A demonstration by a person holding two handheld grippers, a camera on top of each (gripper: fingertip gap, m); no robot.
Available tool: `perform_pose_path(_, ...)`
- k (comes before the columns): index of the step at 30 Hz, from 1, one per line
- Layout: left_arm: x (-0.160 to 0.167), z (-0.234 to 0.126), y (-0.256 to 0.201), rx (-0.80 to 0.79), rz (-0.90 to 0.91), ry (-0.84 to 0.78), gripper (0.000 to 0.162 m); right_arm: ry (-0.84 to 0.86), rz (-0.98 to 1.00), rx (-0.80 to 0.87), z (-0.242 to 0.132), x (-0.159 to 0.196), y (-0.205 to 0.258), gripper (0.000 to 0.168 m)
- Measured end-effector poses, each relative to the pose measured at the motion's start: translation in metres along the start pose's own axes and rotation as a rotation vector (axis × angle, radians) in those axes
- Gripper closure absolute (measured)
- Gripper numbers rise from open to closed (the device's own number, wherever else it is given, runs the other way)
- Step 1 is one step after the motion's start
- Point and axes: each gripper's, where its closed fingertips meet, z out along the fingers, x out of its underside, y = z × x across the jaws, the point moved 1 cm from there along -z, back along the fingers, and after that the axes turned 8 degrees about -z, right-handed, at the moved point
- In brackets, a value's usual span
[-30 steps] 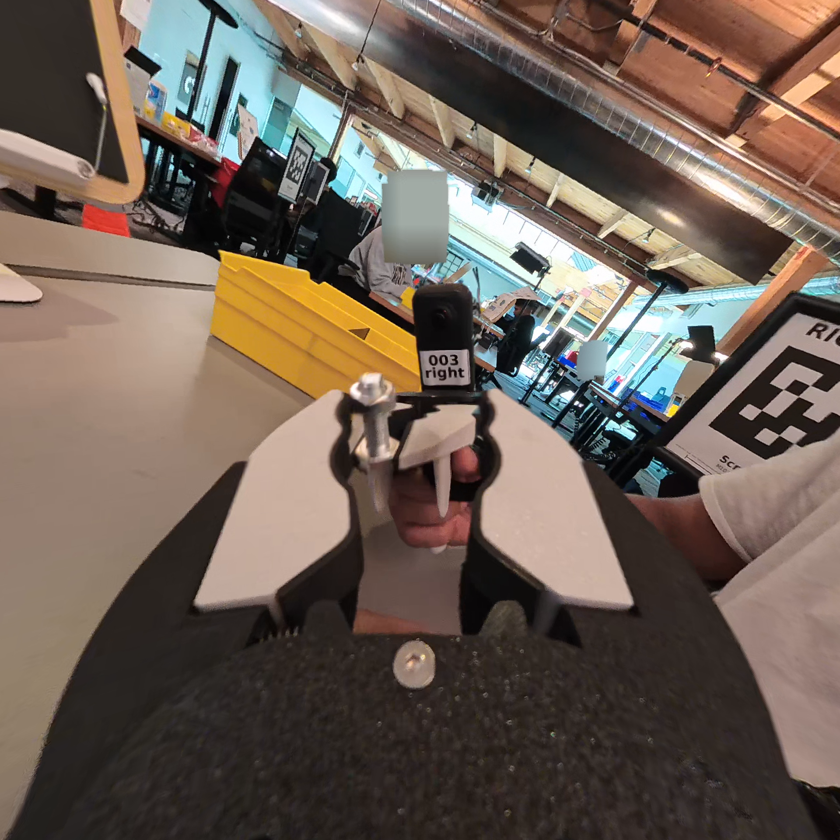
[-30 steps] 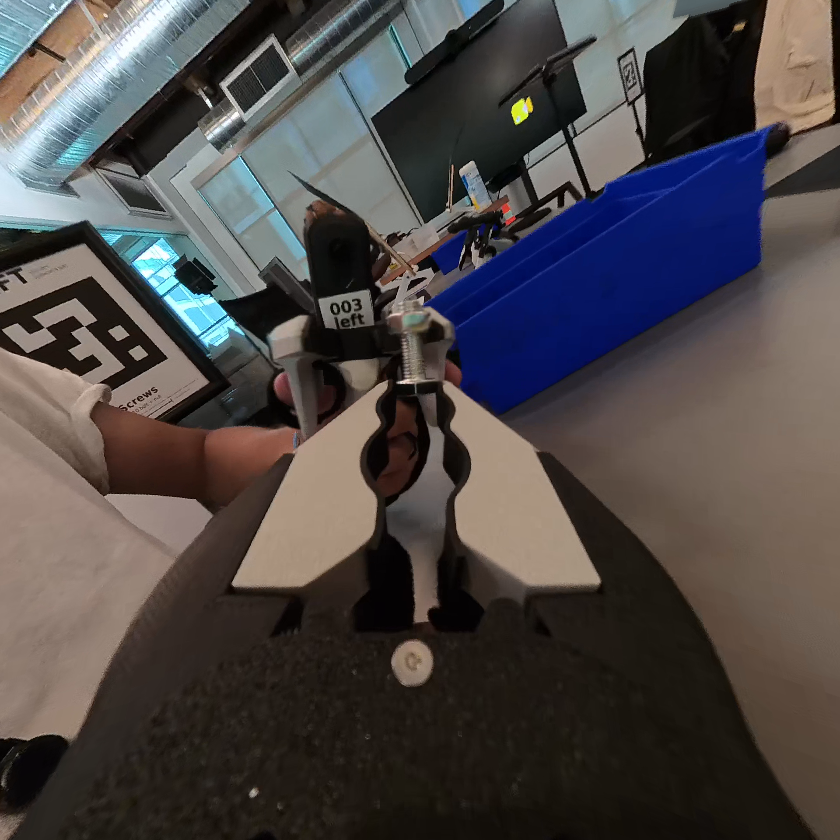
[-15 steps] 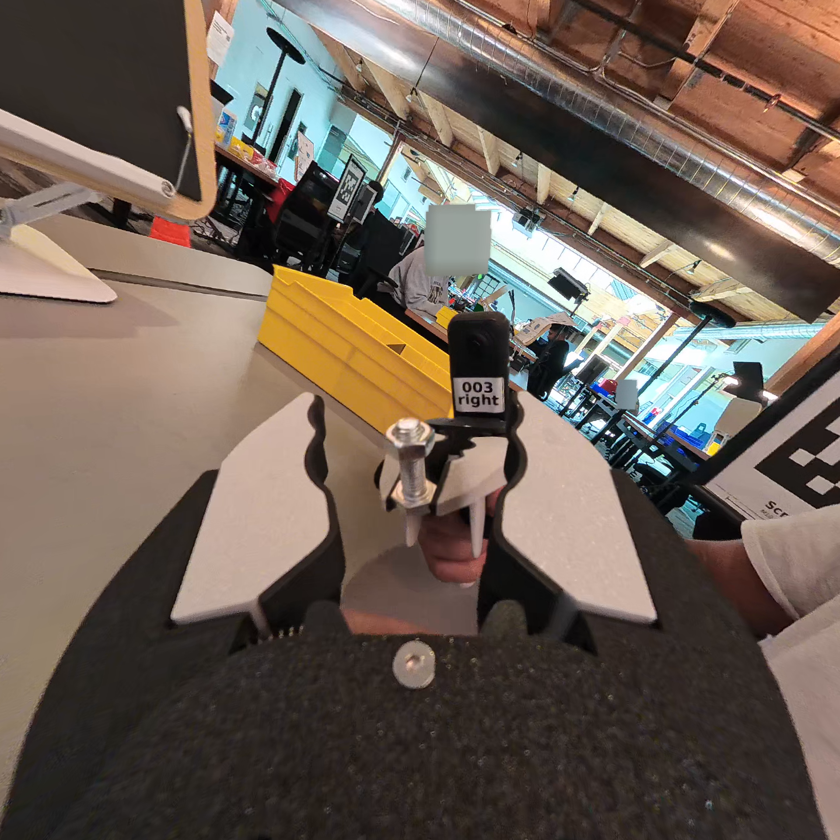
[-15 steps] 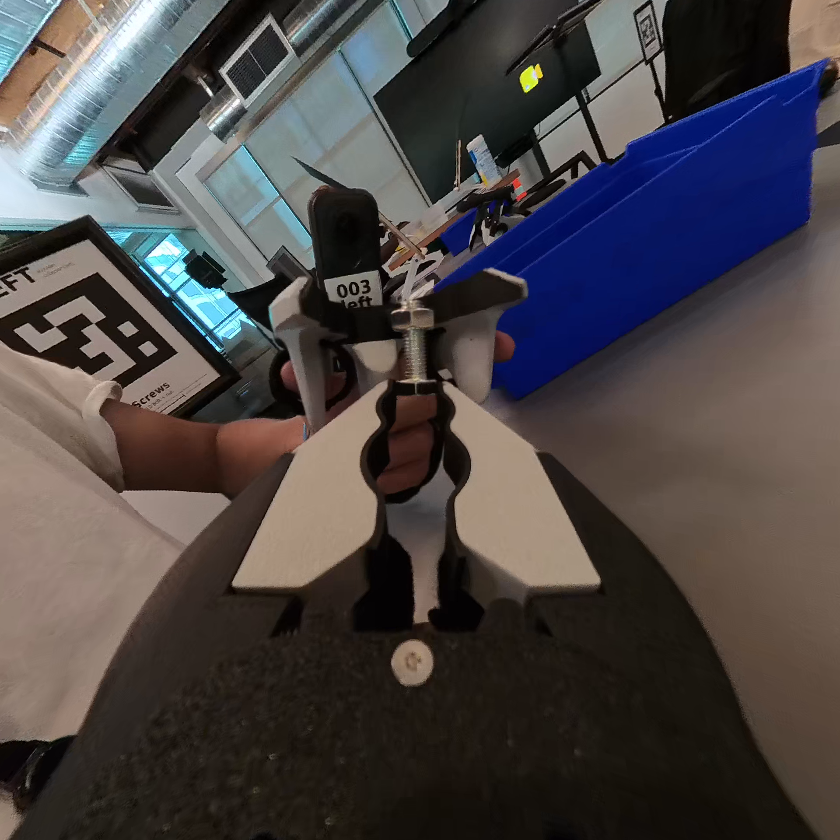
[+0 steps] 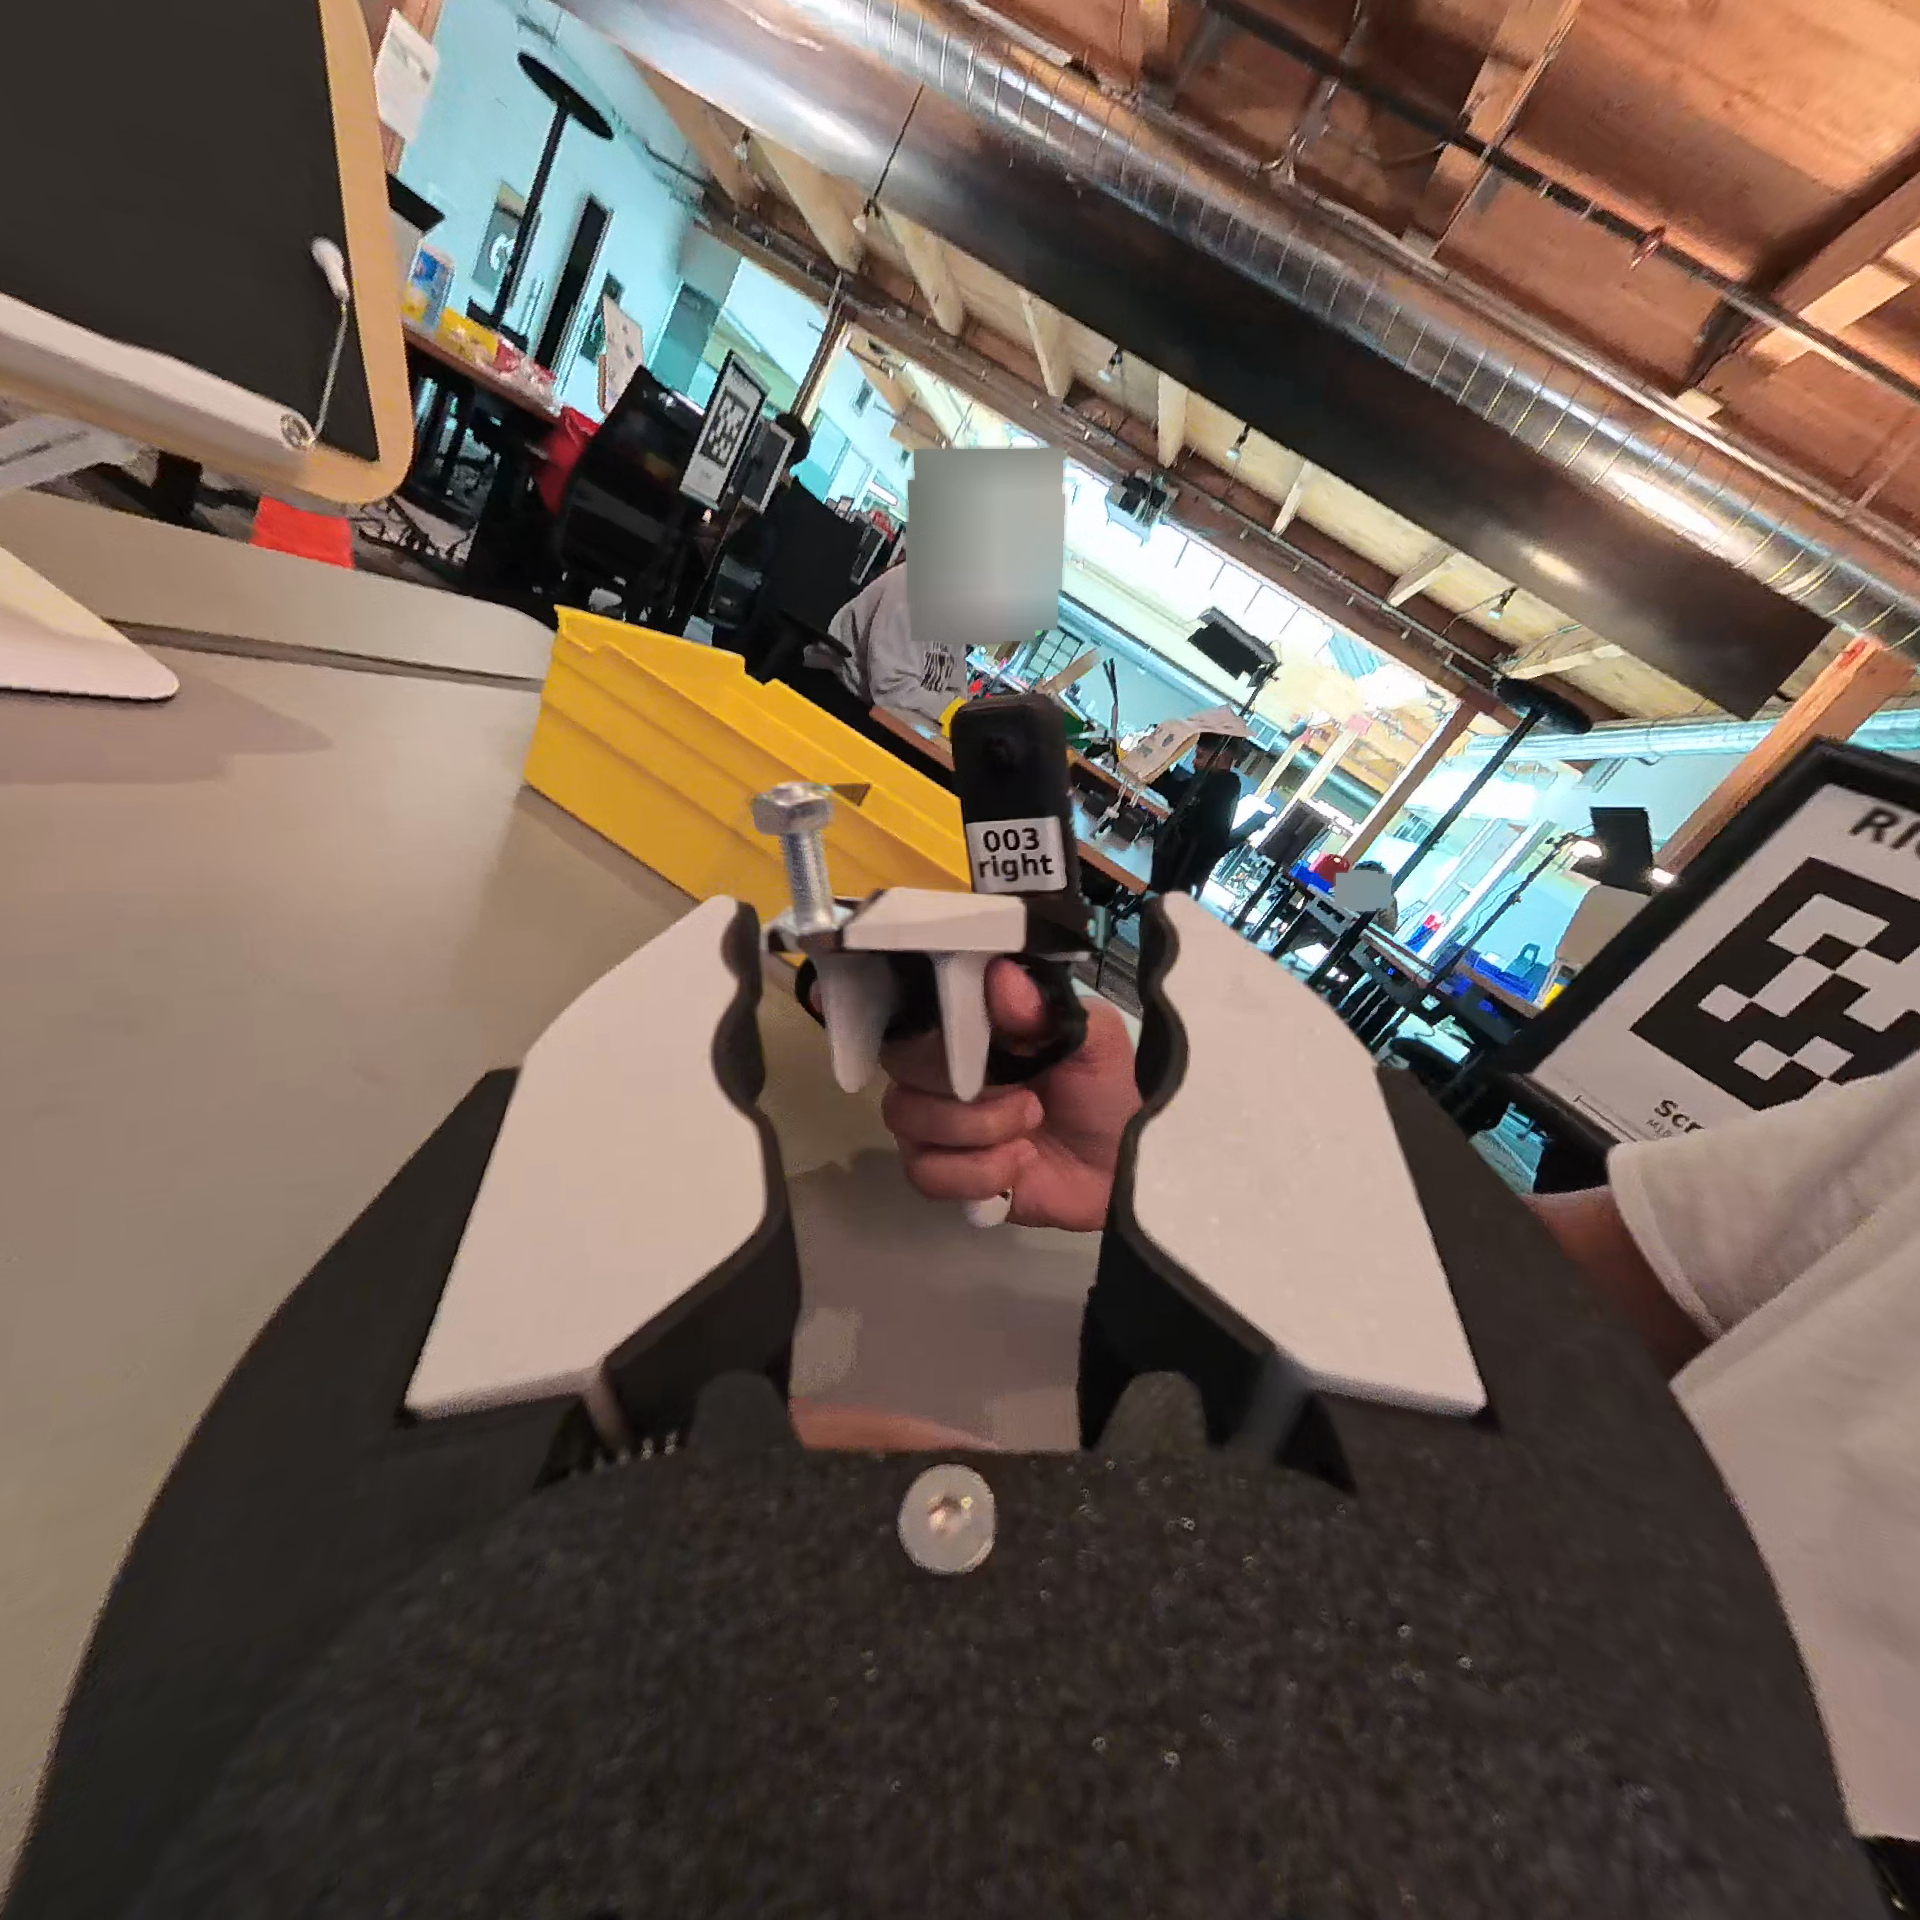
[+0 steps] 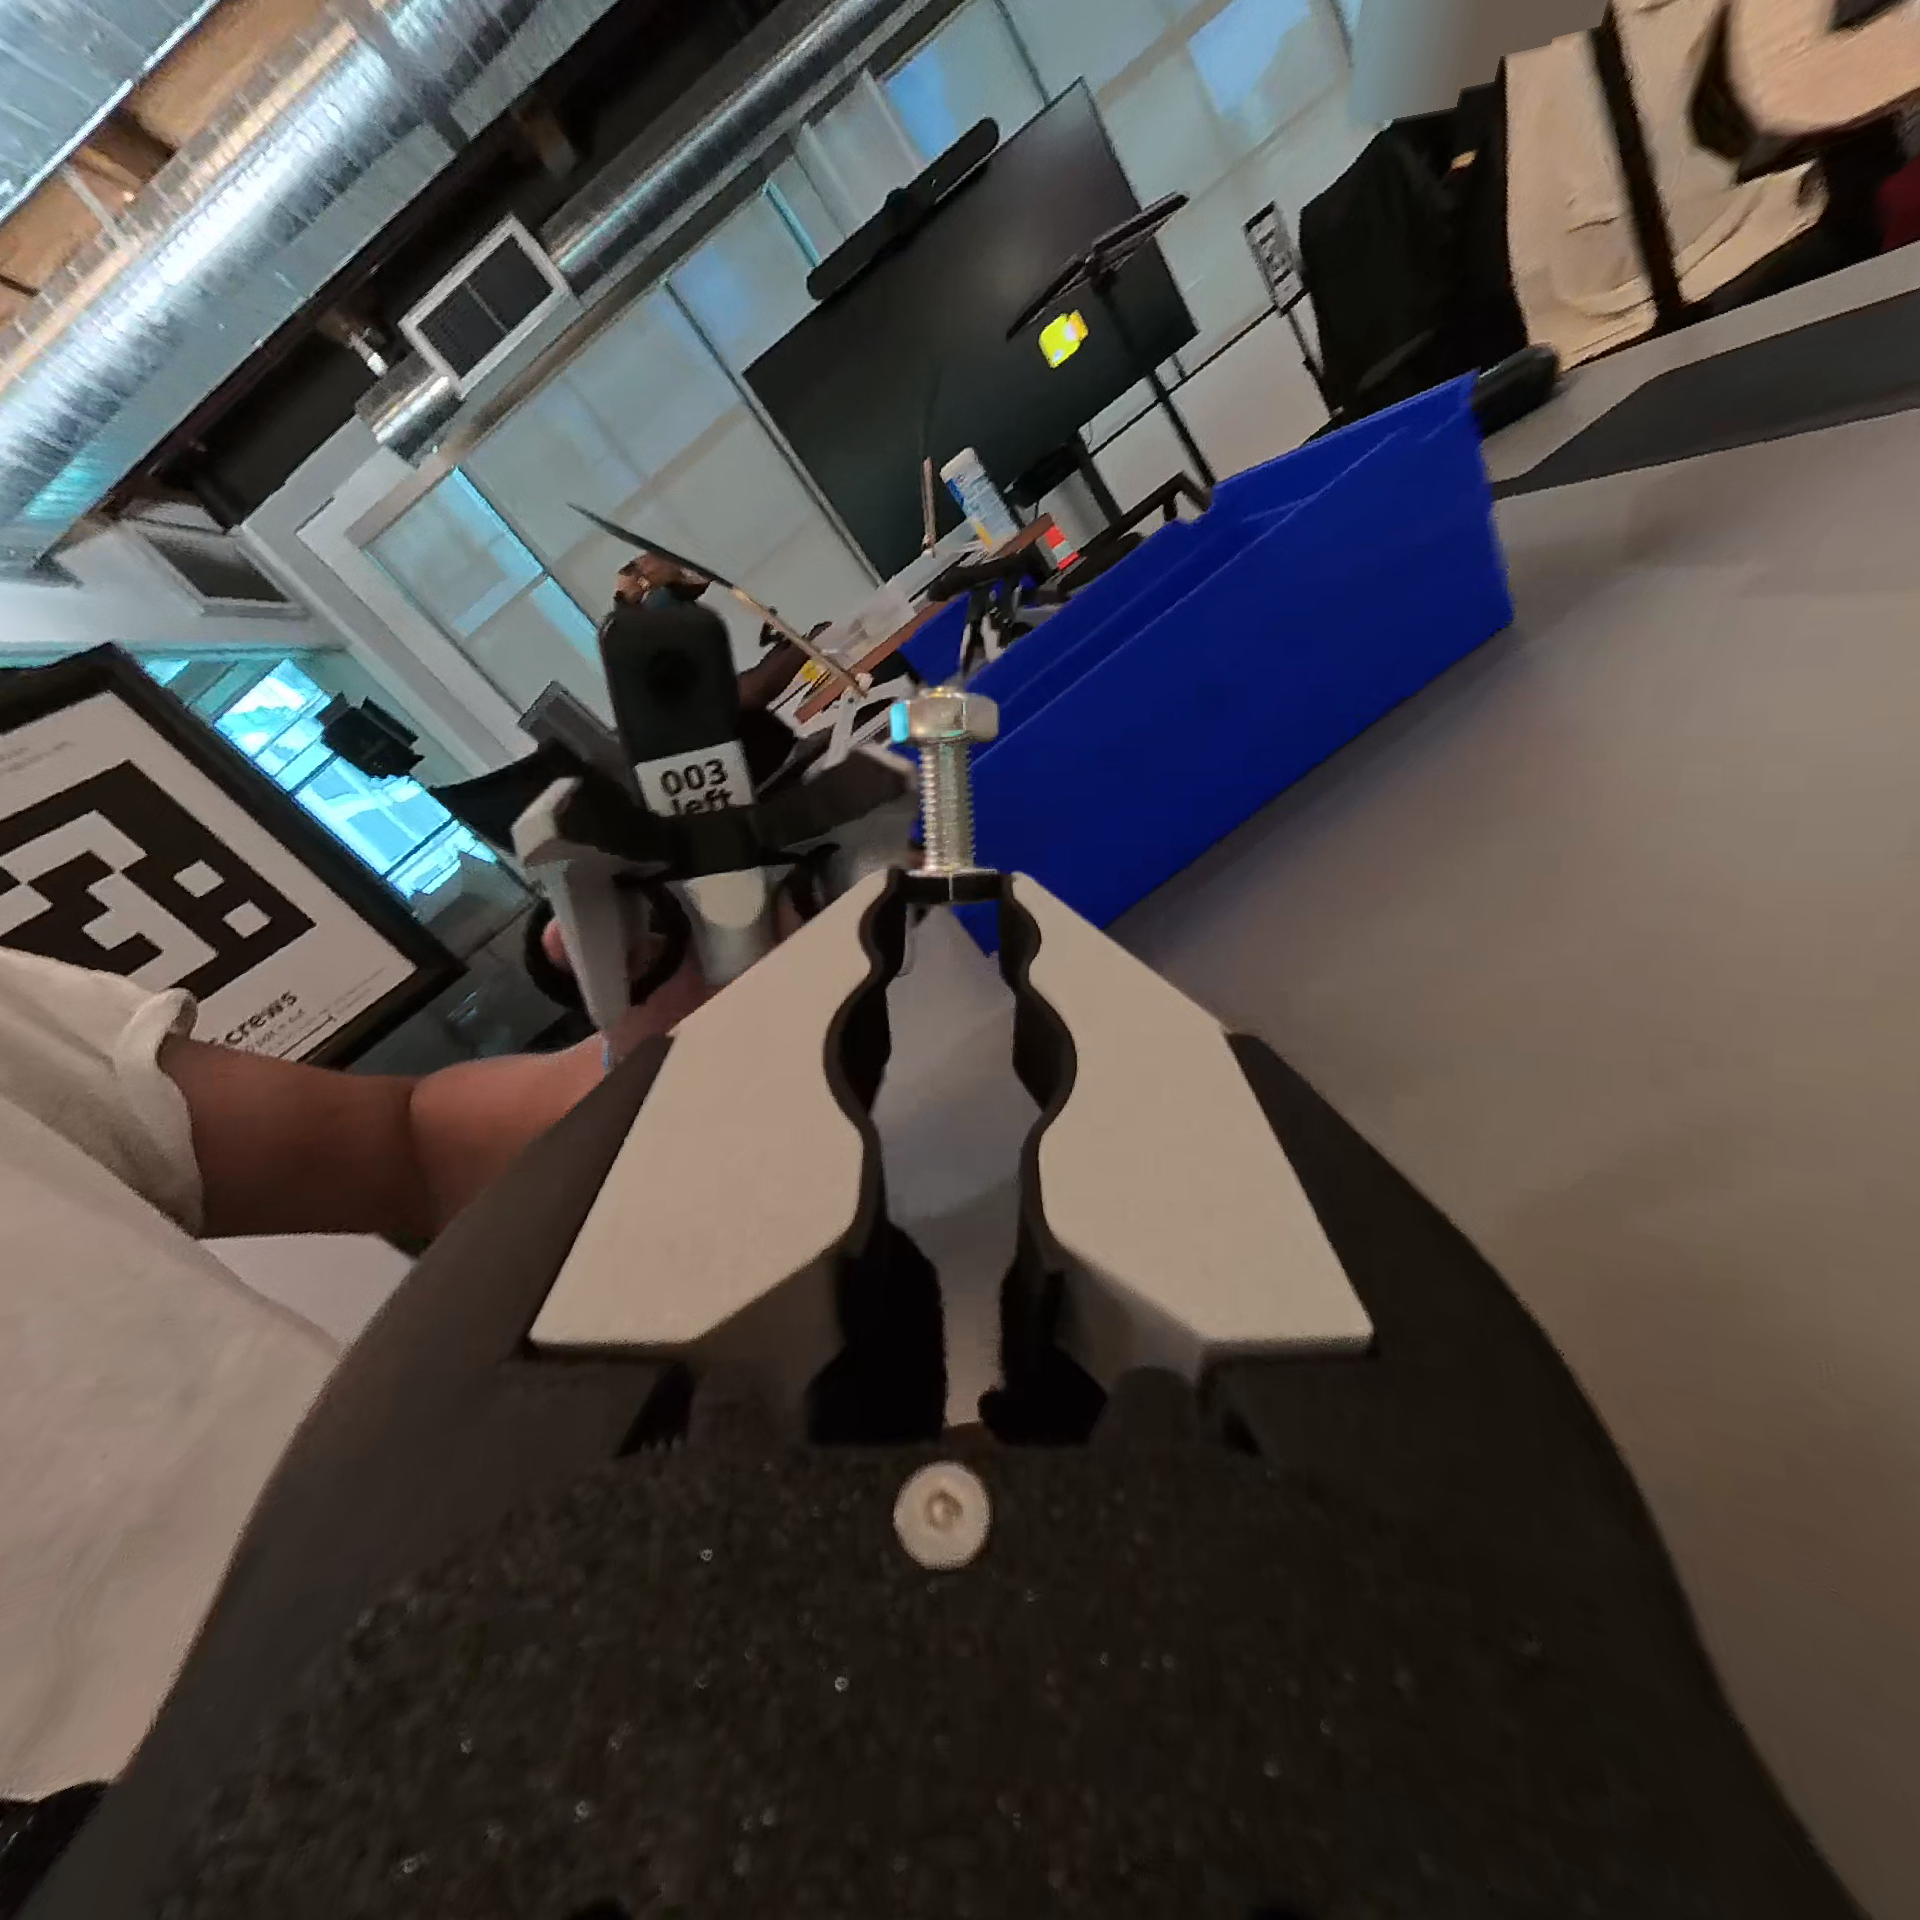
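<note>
My right gripper (image 6: 948, 883) is shut on the dark nut at the lower end of a silver hex bolt (image 6: 943, 790). The bolt stands upright above the fingertips, over the grey table (image 6: 1558, 987). In the left wrist view the right gripper (image 5: 831, 935) faces me with the bolt (image 5: 800, 883) sticking up, close to my left finger's tip. My left gripper (image 5: 945, 920) is open wide and empty. It also shows in the right wrist view (image 6: 665, 894), to the left of the bolt and apart from it.
A yellow bin (image 5: 727, 769) stands on the table behind the bolt in the left wrist view. A blue bin (image 6: 1247, 707) stands behind it in the right wrist view. Framed marker boards (image 5: 1787, 987) (image 6: 156, 894) stand near the person's arms. A white stand base (image 5: 62, 644) sits far left. One gripper's finger ends stand about 6 cm off the other's.
My left gripper opened wide, let go of the bolt's head and drew back to the side. My right gripper kept its hold on the nut end.
</note>
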Motion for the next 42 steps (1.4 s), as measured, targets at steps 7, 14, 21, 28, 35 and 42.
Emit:
perform_pose_path(7, 0.01, 0.01, -0.003, 0.025, -0.004, 0.039, 0.093, 0.143, -0.082, -0.128, 0.037, 0.034, 0.04, 0.151)
perform_pose_path(14, -0.005, -0.01, -0.003, 0.039, 0.016, -0.009, 0.117, 0.036, -0.046, -0.009, 0.01, 0.005, 0.005, 0.151)
perform_pose_path(21, -0.003, -0.006, 0.004, 0.004, 0.012, -0.005, 0.104, 0.064, -0.065, -0.111, 0.016, 0.013, 0.026, 0.151)
perform_pose_path(28, 0.006, 0.001, -0.008, 0.034, 0.037, 0.029, 0.104, 0.123, -0.1, -0.148, 0.036, 0.03, 0.041, 0.152)
perform_pose_path(35, -0.009, -0.014, -0.003, 0.017, 0.036, -0.026, 0.11, -0.031, -0.04, -0.01, 0.004, -0.006, 0.0, 0.152)
perform_pose_path(42, -0.004, -0.007, -0.004, 0.018, 0.036, -0.014, 0.107, 0.051, -0.121, -0.135, 0.019, 0.011, 0.034, 0.152)
